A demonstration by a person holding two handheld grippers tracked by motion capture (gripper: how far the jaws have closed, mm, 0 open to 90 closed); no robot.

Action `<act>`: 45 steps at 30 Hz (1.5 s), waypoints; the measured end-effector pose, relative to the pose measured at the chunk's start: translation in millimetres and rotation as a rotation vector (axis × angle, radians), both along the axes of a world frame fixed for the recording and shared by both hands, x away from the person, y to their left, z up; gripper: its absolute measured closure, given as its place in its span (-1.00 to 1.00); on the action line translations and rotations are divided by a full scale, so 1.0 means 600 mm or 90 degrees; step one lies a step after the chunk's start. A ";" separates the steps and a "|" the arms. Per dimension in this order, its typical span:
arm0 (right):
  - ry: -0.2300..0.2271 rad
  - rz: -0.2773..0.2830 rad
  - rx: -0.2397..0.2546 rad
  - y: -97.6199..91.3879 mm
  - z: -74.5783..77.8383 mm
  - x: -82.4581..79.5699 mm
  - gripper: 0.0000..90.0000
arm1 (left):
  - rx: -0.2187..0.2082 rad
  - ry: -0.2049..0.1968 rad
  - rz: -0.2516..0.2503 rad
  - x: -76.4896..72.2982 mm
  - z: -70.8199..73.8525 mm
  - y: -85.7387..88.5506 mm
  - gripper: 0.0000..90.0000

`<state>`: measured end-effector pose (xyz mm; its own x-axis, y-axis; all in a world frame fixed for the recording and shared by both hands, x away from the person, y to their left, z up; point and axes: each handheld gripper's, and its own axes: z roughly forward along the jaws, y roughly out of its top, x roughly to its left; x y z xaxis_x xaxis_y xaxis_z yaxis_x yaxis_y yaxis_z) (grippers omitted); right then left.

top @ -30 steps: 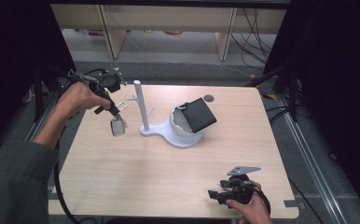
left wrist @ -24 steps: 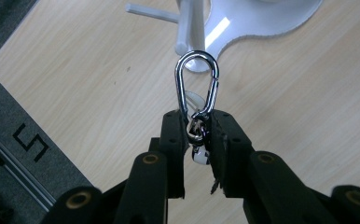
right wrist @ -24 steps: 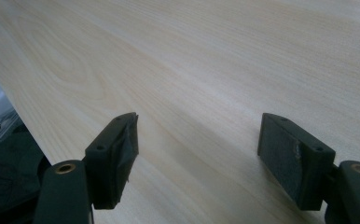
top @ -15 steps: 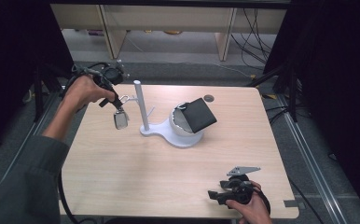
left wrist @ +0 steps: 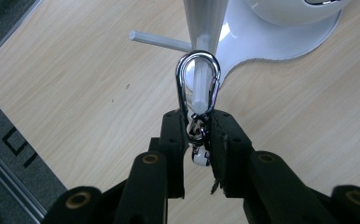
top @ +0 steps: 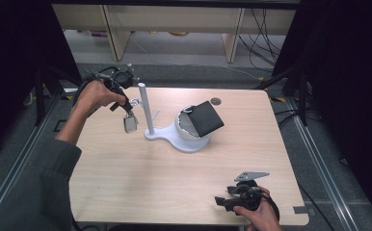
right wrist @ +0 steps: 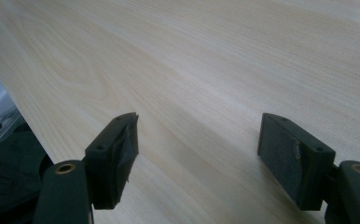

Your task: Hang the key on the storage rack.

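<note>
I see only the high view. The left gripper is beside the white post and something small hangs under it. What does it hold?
Observer: In the left gripper view, the left gripper is shut on the lower end of a silver carabiner.
Operator: Is the carabiner on a peg?
Observer: A white peg shows through its loop, with the tip toward the camera. I cannot tell whether the tip has passed through.
Operator: And the right gripper?
Observer: In the right gripper view, the right gripper is open over the bare table, with nothing between its jaws.

Silver carabiner (left wrist: 198, 84) around white peg (left wrist: 199, 88)
</note>
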<state>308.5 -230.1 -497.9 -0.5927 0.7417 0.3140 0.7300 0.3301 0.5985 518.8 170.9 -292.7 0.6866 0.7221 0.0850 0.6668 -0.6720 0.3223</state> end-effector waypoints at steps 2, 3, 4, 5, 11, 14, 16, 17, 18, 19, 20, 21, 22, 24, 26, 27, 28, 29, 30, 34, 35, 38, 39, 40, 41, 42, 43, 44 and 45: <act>0.000 0.000 0.000 0.000 0.000 0.000 -0.34 | -0.006 -0.003 -0.001 0.003 -0.006 -0.001 0.67; 0.000 0.000 0.000 0.000 0.000 0.000 -0.34 | -0.004 -0.002 -0.003 0.004 -0.007 -0.001 0.67; 0.004 0.004 -0.003 0.000 0.001 0.000 -0.34 | -0.004 -0.003 -0.001 0.005 -0.009 -0.002 0.67; 0.005 0.005 -0.005 -0.001 0.001 0.000 -0.34 | -0.001 -0.006 -0.002 0.006 -0.010 -0.003 0.67; 0.008 0.008 -0.009 -0.001 0.002 0.000 -0.34 | -0.012 -0.015 0.004 0.008 -0.015 -0.008 0.67; 0.003 0.003 0.002 0.001 -0.001 0.000 -0.34 | -0.011 -0.018 0.012 0.010 -0.023 -0.008 0.66; -0.009 0.002 0.005 0.001 -0.003 0.001 -0.34 | -0.008 -0.021 0.009 0.008 -0.024 -0.007 0.61; -0.011 0.001 0.004 0.001 -0.003 0.001 -0.34 | -0.010 -0.023 0.009 0.008 -0.025 -0.006 0.55; 0.000 0.004 0.001 0.001 -0.001 0.000 -0.34 | -0.010 -0.025 0.010 0.007 -0.024 -0.004 0.52; 0.001 0.002 0.000 0.001 -0.002 0.000 -0.34 | -0.007 -0.028 0.010 0.007 -0.023 -0.001 0.50; 0.001 0.003 0.001 0.001 -0.001 0.000 -0.34 | -0.009 -0.029 0.013 0.007 -0.022 0.001 0.49; 0.001 0.002 0.000 0.001 -0.001 0.000 -0.34 | -0.015 -0.030 0.012 0.007 -0.022 0.003 0.45; -0.004 0.005 -0.001 0.000 -0.001 0.001 -0.34 | -0.013 -0.033 0.006 0.005 -0.021 0.006 0.40; 0.002 0.003 0.002 0.001 -0.001 0.000 -0.34 | -0.017 -0.028 0.005 0.001 -0.020 0.008 0.34; 0.009 -0.003 0.003 0.001 0.000 -0.001 -0.34 | -0.018 -0.026 0.005 -0.003 -0.020 0.011 0.32; -0.001 0.007 -0.003 0.000 0.000 0.001 -0.34 | -0.015 -0.025 0.004 -0.005 -0.019 0.013 0.30; -0.002 0.006 -0.003 -0.001 -0.001 0.001 -0.34 | -0.019 -0.026 0.005 -0.007 -0.018 0.014 0.27; 0.007 0.006 -0.005 -0.001 0.001 0.001 -0.34 | -0.023 -0.027 0.005 -0.010 -0.017 0.015 0.25; 0.008 0.006 -0.009 -0.001 0.001 0.001 -0.34 | -0.027 -0.027 0.002 -0.012 -0.016 0.017 0.23; 0.004 -0.001 0.003 -0.002 -0.001 0.002 -0.34 | -0.032 -0.022 0.005 -0.026 -0.017 0.020 0.13; 0.004 -0.001 0.004 -0.003 -0.001 0.002 -0.34 | -0.034 -0.019 0.000 -0.030 -0.018 0.022 0.11; 0.005 0.000 0.000 -0.006 0.002 0.003 -0.34 | -0.032 -0.017 -0.002 -0.041 -0.020 0.026 0.05; 0.016 -0.007 0.010 -0.006 0.003 0.001 -0.34 | -0.031 -0.021 -0.001 -0.045 -0.021 0.027 0.02; 0.008 -0.009 0.014 -0.006 0.001 0.002 -0.34 | -0.033 -0.018 -0.002 -0.049 -0.022 0.029 0.00; 0.000 -0.007 0.017 -0.006 0.000 0.003 -0.34 | -0.036 -0.019 0.004 -0.054 -0.024 0.030 -0.04; 0.003 -0.003 0.011 -0.006 0.001 0.003 -0.34 | -0.038 -0.023 0.005 -0.057 -0.025 0.032 -0.08; 0.015 -0.008 0.009 -0.006 0.003 0.001 -0.34 | -0.040 -0.023 0.003 -0.060 -0.026 0.034 -0.10; 0.003 -0.003 0.012 -0.005 0.001 0.002 -0.34 | -0.038 -0.020 -0.004 -0.064 -0.027 0.037 -0.12; 0.014 -0.006 0.001 -0.004 0.003 0.001 -0.34 | -0.044 -0.023 -0.001 -0.067 -0.029 0.039 -0.14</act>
<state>309.3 -232.6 -495.9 -0.5789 0.7466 0.3277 0.7459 0.3226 0.5827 478.7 194.3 -310.0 0.6854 0.7257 0.0599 0.6528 -0.6489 0.3910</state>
